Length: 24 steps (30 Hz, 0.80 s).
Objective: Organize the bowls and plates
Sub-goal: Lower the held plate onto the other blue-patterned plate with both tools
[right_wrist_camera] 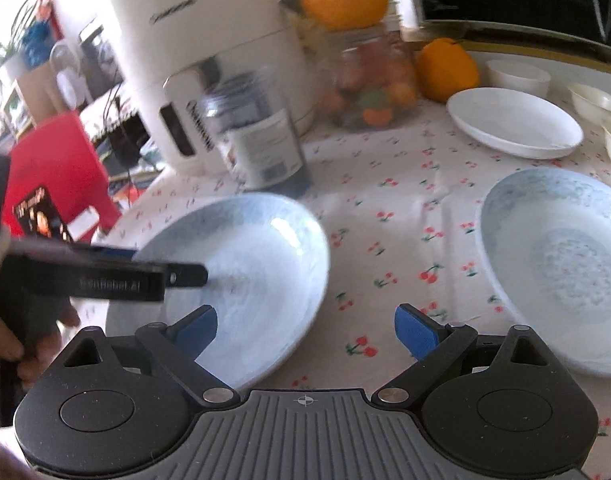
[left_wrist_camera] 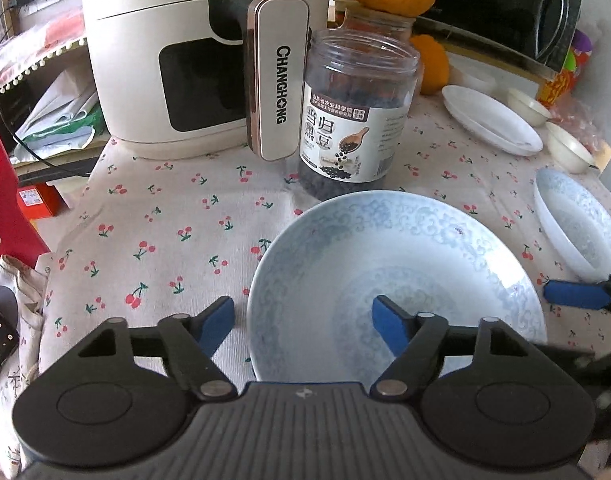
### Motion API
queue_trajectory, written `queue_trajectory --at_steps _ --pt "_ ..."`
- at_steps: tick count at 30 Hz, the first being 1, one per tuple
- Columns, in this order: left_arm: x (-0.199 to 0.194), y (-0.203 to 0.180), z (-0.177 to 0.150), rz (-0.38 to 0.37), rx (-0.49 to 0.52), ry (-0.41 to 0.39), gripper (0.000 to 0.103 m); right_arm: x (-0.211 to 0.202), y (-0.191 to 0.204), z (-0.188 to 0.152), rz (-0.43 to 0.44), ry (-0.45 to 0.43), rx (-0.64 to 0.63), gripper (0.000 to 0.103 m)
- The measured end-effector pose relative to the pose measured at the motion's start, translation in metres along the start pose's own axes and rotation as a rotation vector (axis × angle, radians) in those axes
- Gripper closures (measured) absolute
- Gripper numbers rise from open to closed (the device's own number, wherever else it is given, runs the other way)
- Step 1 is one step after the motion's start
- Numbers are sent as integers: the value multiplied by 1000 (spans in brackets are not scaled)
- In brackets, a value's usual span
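Observation:
A blue-patterned plate (left_wrist_camera: pixel 393 280) lies on the cherry-print tablecloth right in front of my left gripper (left_wrist_camera: pixel 303 320). The gripper is open and straddles the plate's left rim, one pad outside it and one over the inside, neither pressing. A second blue-patterned plate (right_wrist_camera: pixel 561 264) lies to the right. My right gripper (right_wrist_camera: pixel 307 330) is open and empty above the cloth between the two plates (right_wrist_camera: pixel 257 256). Further back sit a white plate (right_wrist_camera: pixel 513 124) and small white bowls (right_wrist_camera: pixel 597 102). The left gripper's fingers (right_wrist_camera: pixel 185 274) show from the side, reaching over the left plate.
A white air fryer (left_wrist_camera: pixel 193 60) and a jar of black beans (left_wrist_camera: pixel 357 120) stand close behind the near plate. Oranges (right_wrist_camera: pixel 445 68) and a glass jar (right_wrist_camera: pixel 369 80) are further back. A red stool (left_wrist_camera: pixel 1 184) stands past the table's left edge.

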<state>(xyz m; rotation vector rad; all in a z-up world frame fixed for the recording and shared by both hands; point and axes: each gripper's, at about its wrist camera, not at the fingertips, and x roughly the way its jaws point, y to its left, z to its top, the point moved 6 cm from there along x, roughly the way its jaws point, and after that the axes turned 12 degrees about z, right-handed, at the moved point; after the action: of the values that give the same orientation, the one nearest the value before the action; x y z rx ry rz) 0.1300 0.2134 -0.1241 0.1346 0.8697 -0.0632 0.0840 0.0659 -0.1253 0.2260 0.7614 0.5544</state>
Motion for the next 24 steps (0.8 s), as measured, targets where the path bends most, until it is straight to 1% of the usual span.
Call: queue_trajectory --at_steps 3,5,7,9,11,12,14,15,16,18,20,24 --pt "1 2 0 -21 -13 -2 40 5 6 -5 -1 7 -16 6" --pt "0 3 0 -32 -19 -2 48 7 8 -6 -4 8 -24 8" --pt "0 3 0 -37 -26 -1 50 8 8 -6 -7 5 -30 9" --pt "1 3 0 -30 -31 -2 53 8 7 -5 -13 4 -32 14" --pt "0 5 0 -22 -47 -3 59 8 7 -5 -16 3 -35 25" --pt "1 6 0 -21 -57 -2 61 8 7 -4 -14 4 -41 30" --pt "1 8 0 -20 -70 -4 65 7 9 -4 -4 4 -60 51" --pt "0 8 -1 -19 -72 -6 66 7 12 -3 8 6 -77 57" --pt "0 8 -1 -18 -74 -6 67 7 13 -3 -10 11 -87 58" --pt "-1 8 -1 -10 -76 -8 69 6 12 -3 -18 15 -71 61" --pt "-3 7 0 -3 -70 -15 71 4 10 -2 -23 21 -60 67" --pt "-5 5 2 -1 -70 -25 75 0 5 -2 -19 29 -54 71"
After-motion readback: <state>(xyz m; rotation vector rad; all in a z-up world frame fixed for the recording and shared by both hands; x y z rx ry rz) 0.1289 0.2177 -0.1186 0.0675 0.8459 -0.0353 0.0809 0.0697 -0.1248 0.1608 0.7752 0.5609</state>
